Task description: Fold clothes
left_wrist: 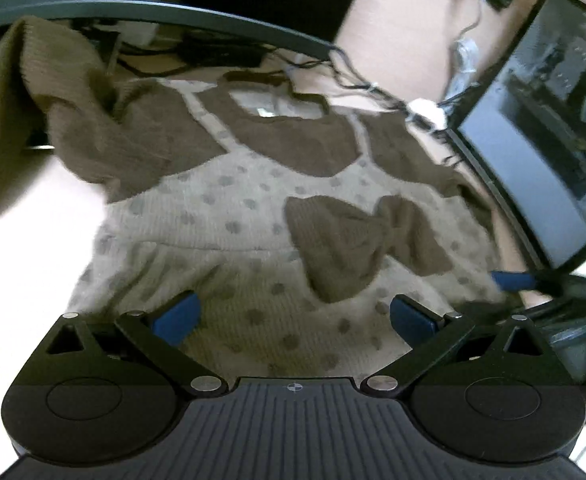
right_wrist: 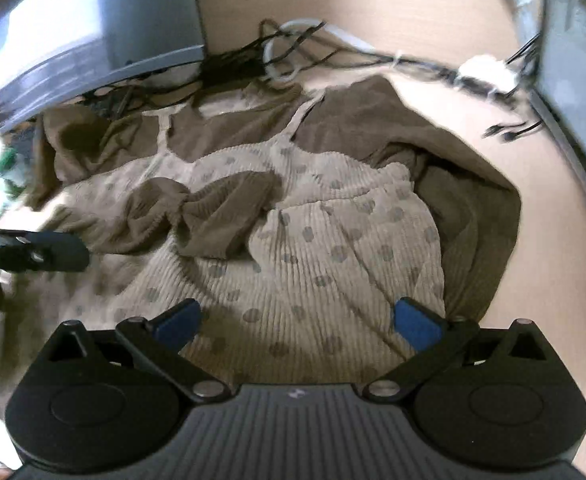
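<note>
Left wrist view is showing the left gripper hovering over the lower part of a knit dress, with its blue fingers spread wide and nothing between them. The dress is lying front-up on a pale tabletop, its neckline pointing away from the camera. Its cream body is carrying grey dots, and a brown bow is sitting on the chest. A brown sleeve is hanging lifted and bunched at the left of this view. A laptop is standing open at the right edge of the garment, and dark cables are trailing past the collar. The right gripper is showing at the right, one blue pad visible; its jaw state cannot be told from this angle.

Right wrist view is showing the right gripper also released, blue fingers wide apart above the cream skirt of the dress. The bow is lying crumpled left of centre. The other brown sleeve is lying folded alongside the right side of the body. The left gripper is entering from the left edge, blurred, near the garment's side. A tangle of cables is resting beyond the neckline.
</note>
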{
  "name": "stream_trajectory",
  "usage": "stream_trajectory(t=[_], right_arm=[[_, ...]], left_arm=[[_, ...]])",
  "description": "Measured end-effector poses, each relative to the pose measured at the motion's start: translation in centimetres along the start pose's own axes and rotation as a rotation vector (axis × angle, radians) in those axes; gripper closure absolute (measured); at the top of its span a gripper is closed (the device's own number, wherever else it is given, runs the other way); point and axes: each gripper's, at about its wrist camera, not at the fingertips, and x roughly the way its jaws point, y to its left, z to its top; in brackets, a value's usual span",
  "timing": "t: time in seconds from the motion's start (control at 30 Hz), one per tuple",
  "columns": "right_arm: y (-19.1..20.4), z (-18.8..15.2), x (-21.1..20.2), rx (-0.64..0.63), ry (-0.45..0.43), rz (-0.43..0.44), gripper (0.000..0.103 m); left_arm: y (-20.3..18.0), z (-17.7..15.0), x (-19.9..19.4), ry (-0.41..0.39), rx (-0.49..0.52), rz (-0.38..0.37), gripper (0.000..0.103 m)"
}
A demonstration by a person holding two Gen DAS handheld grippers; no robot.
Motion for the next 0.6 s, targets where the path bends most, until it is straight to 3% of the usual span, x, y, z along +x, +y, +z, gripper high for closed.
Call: stream_trajectory(t=[0.03,0.07,0.13,0.17,0.27,0.33,0.43,0.6], right_arm=[[-1.0,0.4,-1.5,0.030,-0.012,0.050,0.000],[-1.8,0.6,-3.0,0.028,-0.040,0.035,0.000],[-2.7,0.8,-5.7,-0.079,-0.143,-0.195,0.000],[-2.9,0.9,-6.2,-0.136,-0.176,-0.308,0.000],[-2.9,1.5,-3.8,-0.323,-0.189,-0.605,0.000],[-2.5,2.0,-1.6,-0.426,-0.174,-0.649,0.000],[-1.7,2.8,1.7,-0.569,-0.140,-0.675,0.000],[-2.2,6.1,5.6,-0.606,-0.038,-0.553,0.000]], left_arm=[[0.0,0.0,-0.2,0.011,0.010,0.015,0.000],[0.0,0.0,-0.5,0.017,0.006,0.019,0.000],[-0.3,0.1,-1.1,0.016,-0.018,0.001,0.000],[-0.6,0.1,-1.4,0.001,-0.034,-0.045,0.000],[-1.5,-0.1,-1.5,-0.036,-0.072,-0.188,0.000],[-2.2,-0.3,-0.4,-0.022,-0.088,-0.225,0.000],[-2.3,-0.9,1.0,0.007,-0.099,-0.207,0.000],[-1.1,-1.7,0.7,-0.024,-0.104,-0.244,0.000]])
